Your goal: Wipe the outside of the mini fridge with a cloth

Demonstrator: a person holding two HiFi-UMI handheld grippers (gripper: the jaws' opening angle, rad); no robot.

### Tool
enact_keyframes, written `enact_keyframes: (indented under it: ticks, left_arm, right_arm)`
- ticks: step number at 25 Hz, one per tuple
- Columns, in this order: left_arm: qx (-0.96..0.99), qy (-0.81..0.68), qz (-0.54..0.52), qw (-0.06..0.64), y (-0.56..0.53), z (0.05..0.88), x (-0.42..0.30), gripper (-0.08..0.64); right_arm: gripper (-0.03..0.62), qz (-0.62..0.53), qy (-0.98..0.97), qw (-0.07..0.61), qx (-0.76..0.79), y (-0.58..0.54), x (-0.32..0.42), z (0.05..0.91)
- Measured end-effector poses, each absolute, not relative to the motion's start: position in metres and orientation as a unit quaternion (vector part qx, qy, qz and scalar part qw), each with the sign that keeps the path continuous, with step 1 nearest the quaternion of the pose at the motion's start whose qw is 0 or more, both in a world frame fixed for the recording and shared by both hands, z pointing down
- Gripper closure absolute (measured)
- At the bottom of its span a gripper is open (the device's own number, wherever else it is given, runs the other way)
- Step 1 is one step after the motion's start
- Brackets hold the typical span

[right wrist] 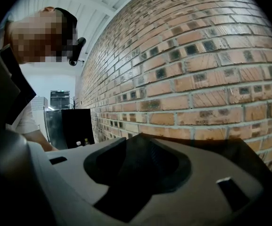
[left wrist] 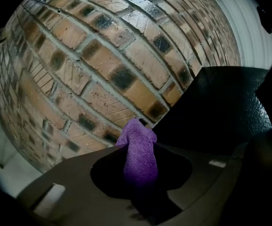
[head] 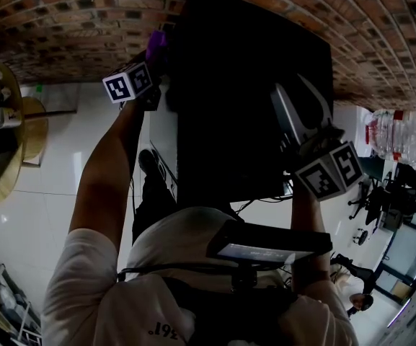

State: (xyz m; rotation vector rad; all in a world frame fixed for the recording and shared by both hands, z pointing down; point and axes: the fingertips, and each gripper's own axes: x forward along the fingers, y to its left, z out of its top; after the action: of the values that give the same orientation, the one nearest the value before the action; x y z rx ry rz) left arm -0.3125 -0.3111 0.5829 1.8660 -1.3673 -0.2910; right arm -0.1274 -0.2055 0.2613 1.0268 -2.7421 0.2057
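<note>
Currently both grippers are raised against the black mini fridge (head: 229, 85), which stands with its back to a brick wall (head: 63, 27) on a pale tiled floor (head: 49, 193). Left gripper (head: 154, 62) sits at the fridge's upper left edge, marker cube facing the head view. Its fingers are clamped on a purple cloth (head: 157, 43), and a bunched fold pokes out past the tips. From the left gripper view the cloth (left wrist: 138, 149) stands upright between the fingers, with brick ahead and the fridge's dark side filling the right. Cannot tell whether the cloth presses on the fridge or only sits just beside it. Right gripper (head: 298, 96) is over the fridge's right side, well apart from the left one. In its own view the dark fingers (right wrist: 126, 159) look drawn together at the tips with nothing between them, pointing at brick. Person's left arm (head: 103, 171) reaches up along the fridge's left side. Large clear water bottle (head: 402, 132) stands to the right of the fridge. Round wooden table (head: 20, 143) is at the far left.
</note>
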Motion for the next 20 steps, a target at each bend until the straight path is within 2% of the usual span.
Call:
enact_keyframes:
  ticks: [6,14,20]
  left_arm:
    - [0.722,-0.554,-0.071,0.408,-0.303,0.625,-0.317,0.453]
    - [0.726,-0.551,-0.044,0.410,-0.304,0.639,-0.319,0.451]
    - [0.745,-0.521,-0.127,0.396,-0.298,0.576,-0.316,0.449]
  right_arm:
    - [0.442,0.068,-0.929,0.106,0.348,-0.206,-0.126,0.262]
    - [0.442,0.070,-0.929,0.104,0.348,-0.207,-0.128,0.262]
    - [0.442,0.066,-0.930,0.100,0.348,-0.206,-0.124,0.259]
